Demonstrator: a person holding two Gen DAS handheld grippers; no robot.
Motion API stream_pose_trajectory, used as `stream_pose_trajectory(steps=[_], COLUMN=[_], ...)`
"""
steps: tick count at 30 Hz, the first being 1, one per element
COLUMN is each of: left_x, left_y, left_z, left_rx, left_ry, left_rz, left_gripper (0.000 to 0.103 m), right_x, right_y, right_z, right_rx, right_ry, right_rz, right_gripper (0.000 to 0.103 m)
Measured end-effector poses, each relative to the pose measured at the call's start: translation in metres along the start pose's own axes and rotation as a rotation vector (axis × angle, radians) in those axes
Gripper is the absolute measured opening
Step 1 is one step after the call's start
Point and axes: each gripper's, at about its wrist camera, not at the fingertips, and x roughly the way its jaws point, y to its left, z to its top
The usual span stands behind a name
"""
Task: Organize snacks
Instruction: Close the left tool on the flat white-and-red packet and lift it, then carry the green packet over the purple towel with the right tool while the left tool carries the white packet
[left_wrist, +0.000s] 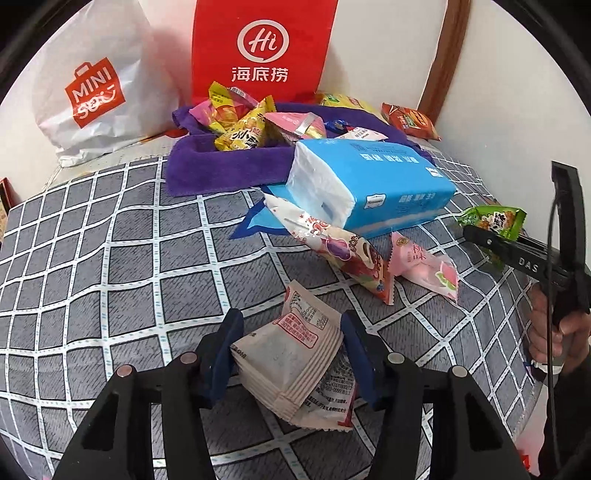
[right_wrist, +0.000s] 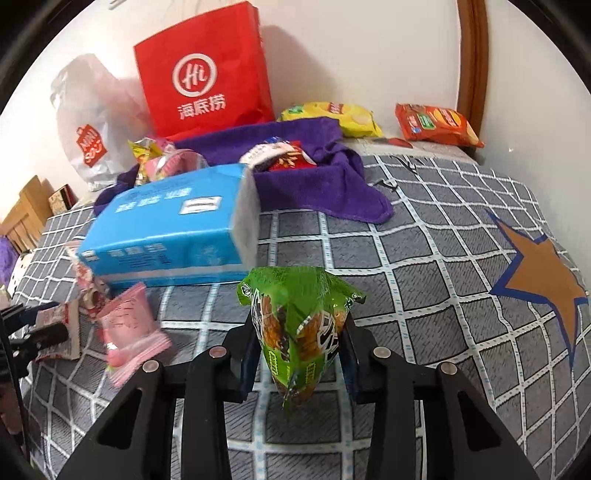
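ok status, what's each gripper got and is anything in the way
Left gripper shut on white snack packet. Right gripper shut on green snack packet. Blue tissue pack lies between them and the snack pile on the purple towel.

The red bag (left_wrist: 264, 51) has a white ring with "Hi" in it and the words "海底捞" under it. The white bag (left_wrist: 92, 92) has a red sign that says "MINI SO". The black right gripper (left_wrist: 491, 236) has the letters "DAS" on its side.
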Motion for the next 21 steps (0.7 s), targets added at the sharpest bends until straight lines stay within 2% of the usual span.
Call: stream_pose_trajectory(steps=[6, 21], left_x=[-0.014, -0.042], left_y=[-0.001, -0.018], left_z=[0.004, 0.028], left_rx=[-0.021, -0.025], left_ry=[-0.019, -0.061], left_rz=[-0.026, -0.026], left_gripper=[0.051, 0.051], right_x=[-0.022, -0.056], right_y=[0.013, 0.022], right_z=[0.002, 0.012], right_rx=[-0.035, -0.064], right_ry=[-0.032, -0.076], right_rz=[0.016, 0.02], right_gripper=[0.038, 0.038])
